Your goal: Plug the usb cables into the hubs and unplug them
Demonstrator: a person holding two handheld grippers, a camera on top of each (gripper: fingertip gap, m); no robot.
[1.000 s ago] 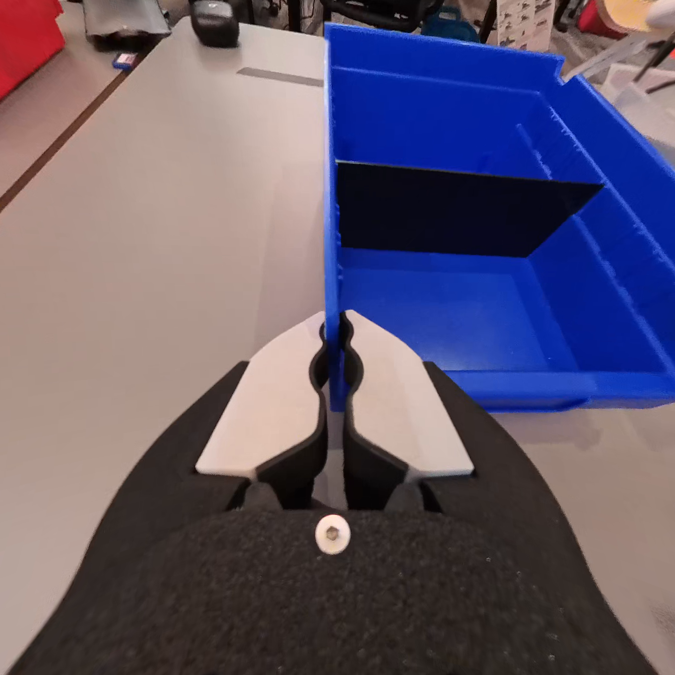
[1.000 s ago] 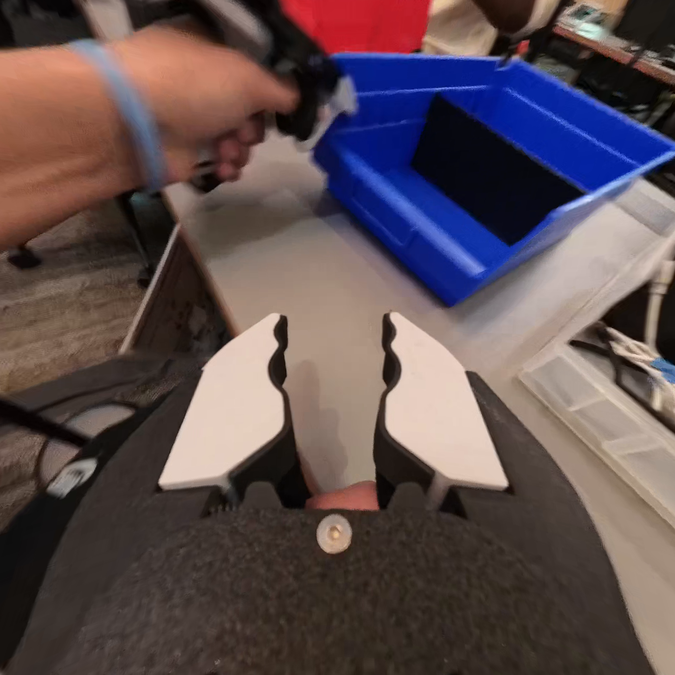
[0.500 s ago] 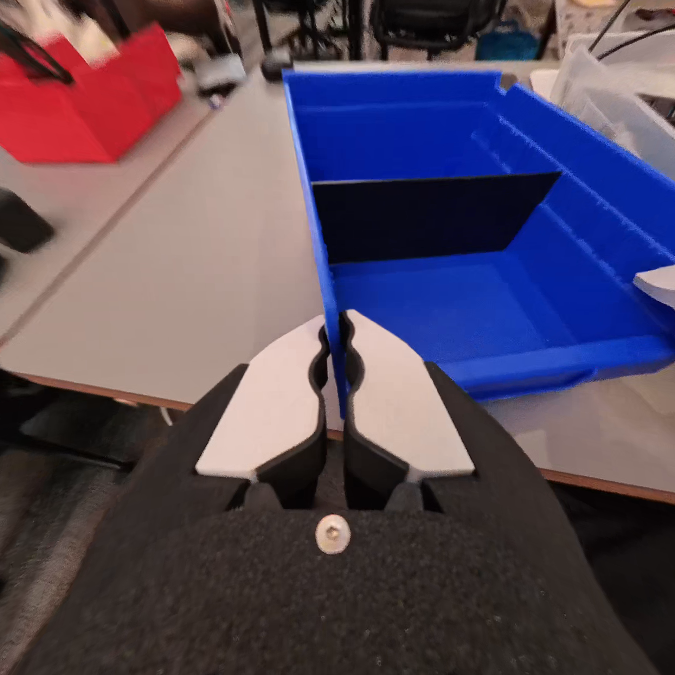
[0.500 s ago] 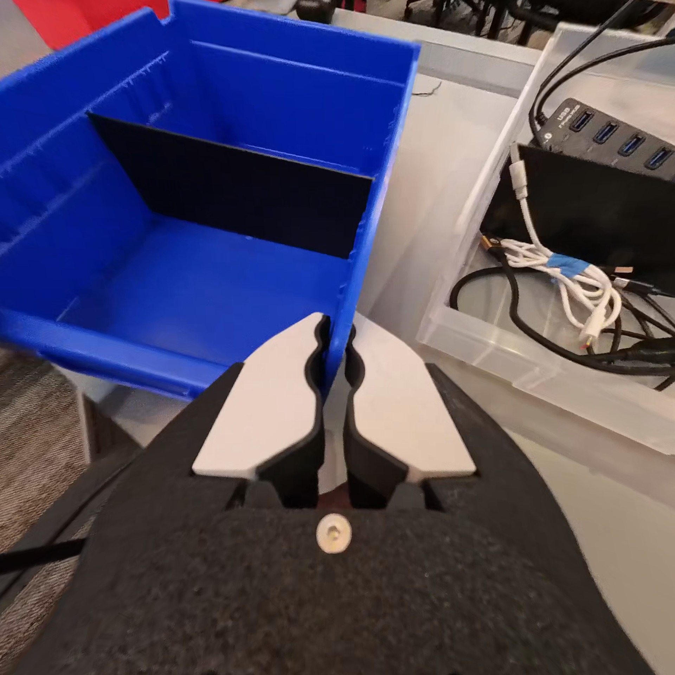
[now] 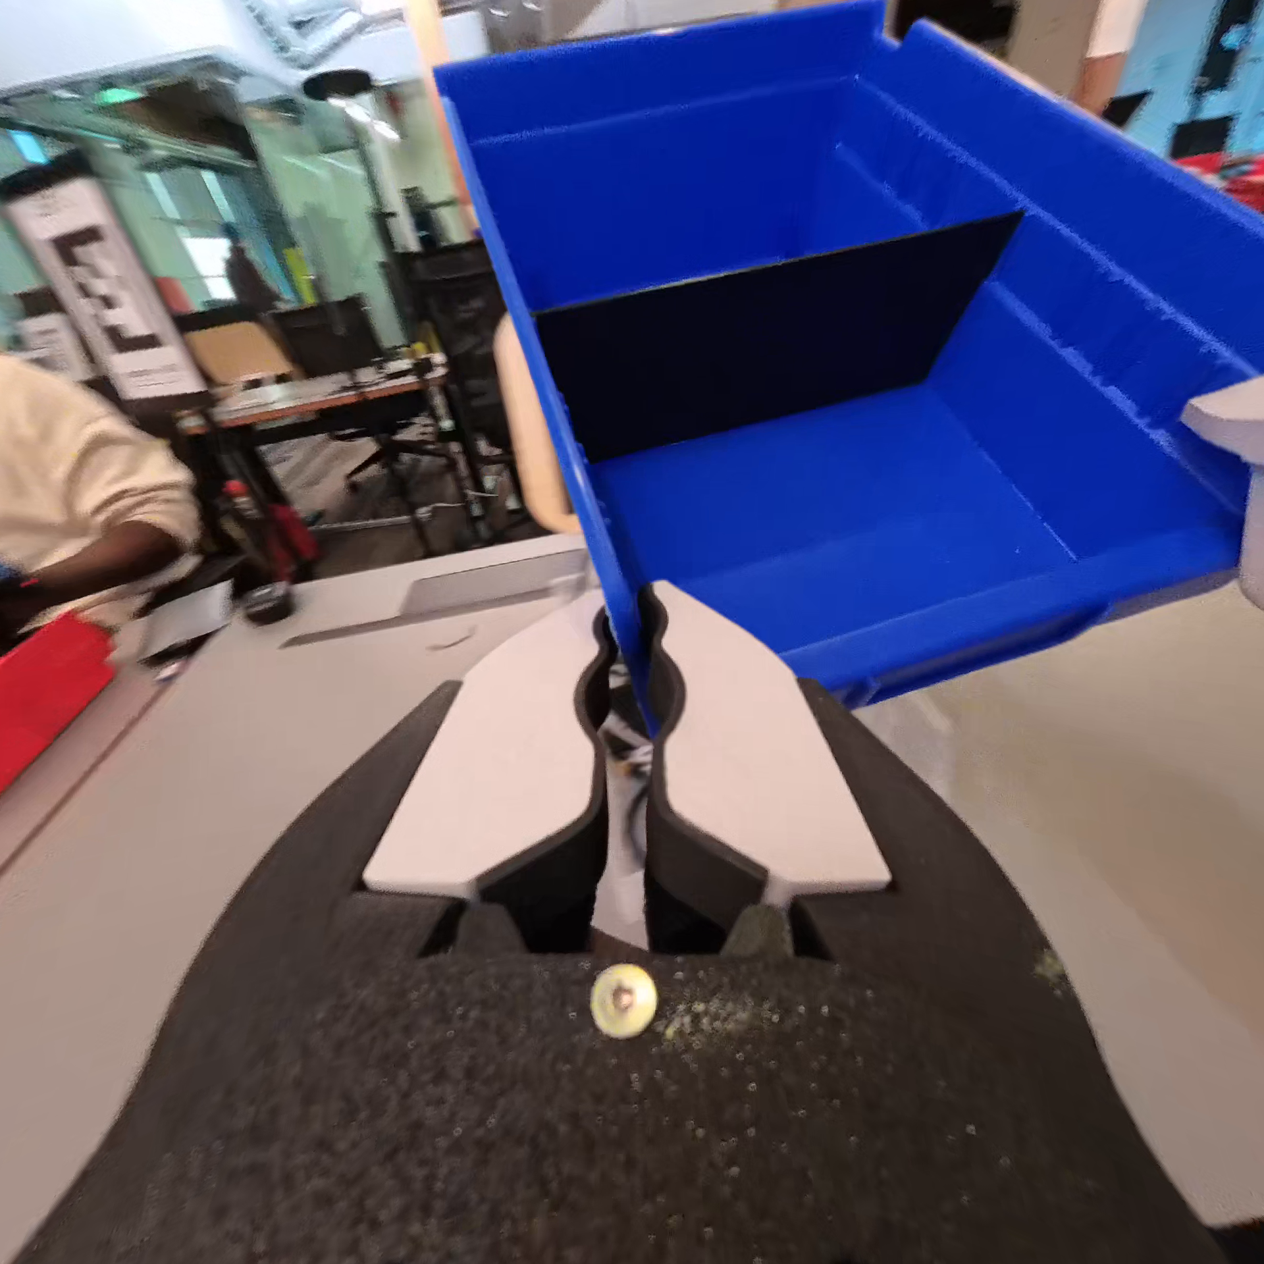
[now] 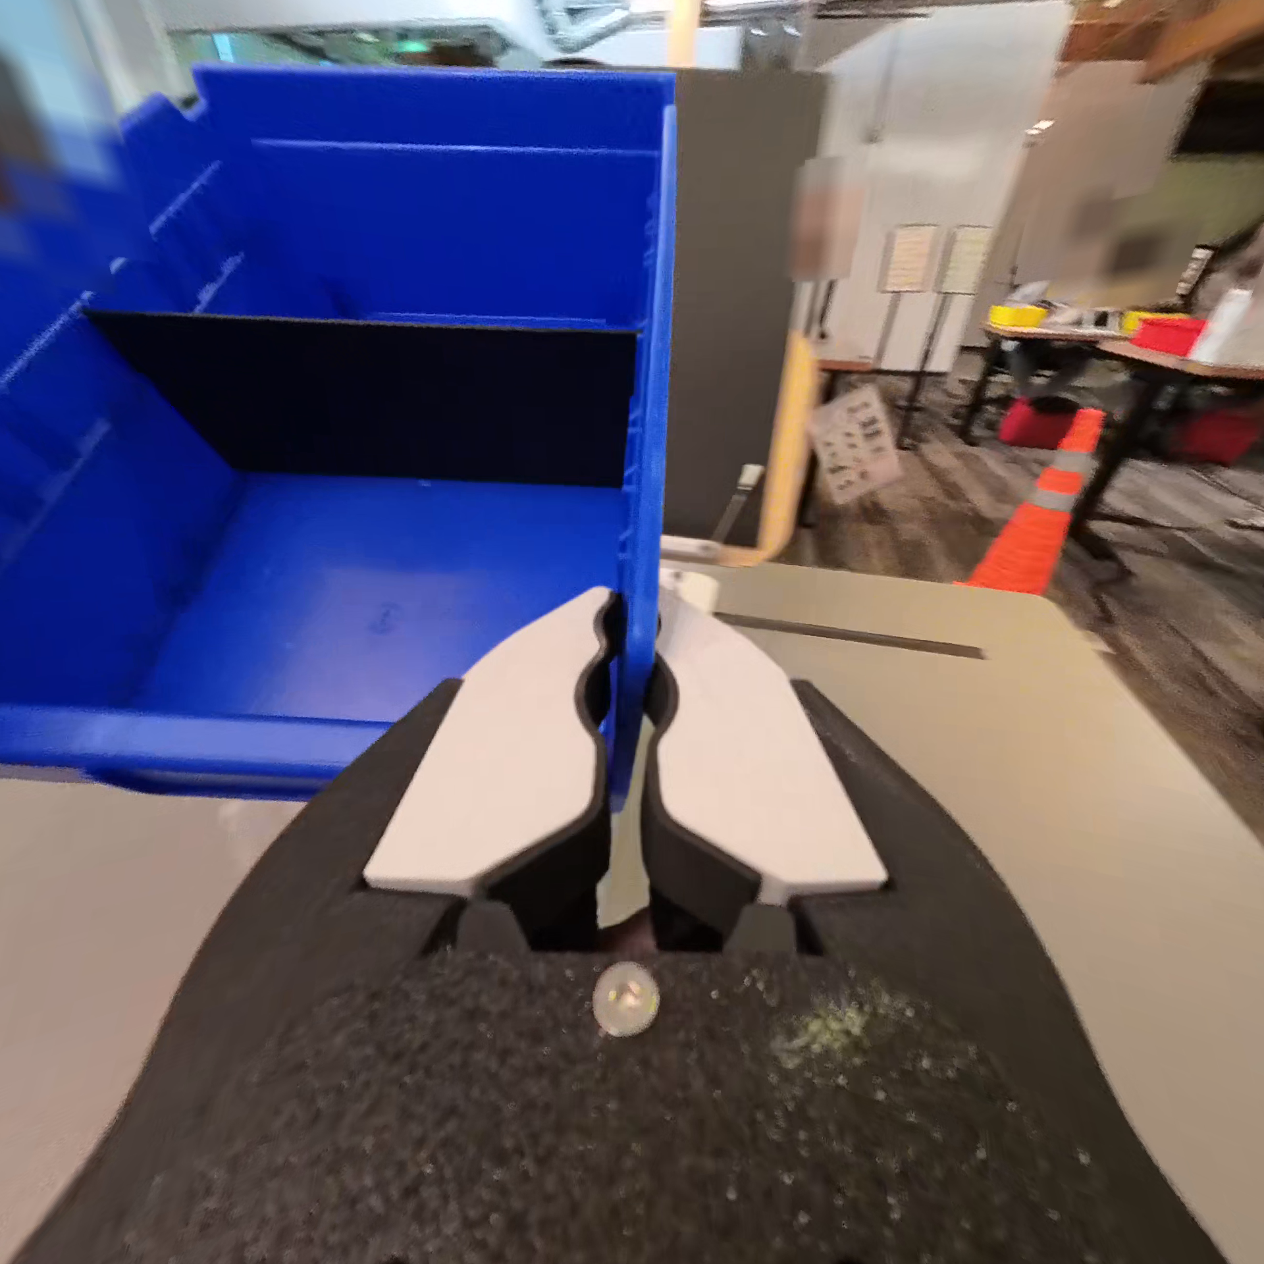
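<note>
Blue plastic fills both views: a bin (image 5: 855,520) held up off the grey bench (image 5: 205,786), tilted, with one claw on each side wall. The left claw (image 5: 630,615) is closed on the bin's left wall, right at its near corner, the wall running forward from between the white fingers (image 5: 520,739). The right claw (image 6: 636,615) is clamped the same way on the opposite wall, and its tip shows in the left view as a pale shape at the bin's far right edge. Gripping both walls at once is likely how a wide, light bin can be lifted level enough to carry; one claw alone would let it swing.

The bin is empty. A black divider (image 6: 362,397) stands across it ahead of both claws, splitting it into a near and a far compartment, both bare.

The cables and hubs the task names cannot be made out here. Only a small blurred tangle of white and dark shows through the gap behind the left claw's tips, below the bin; it cannot be identified. By my reading, this is moving the bin, not plugging.
</note>
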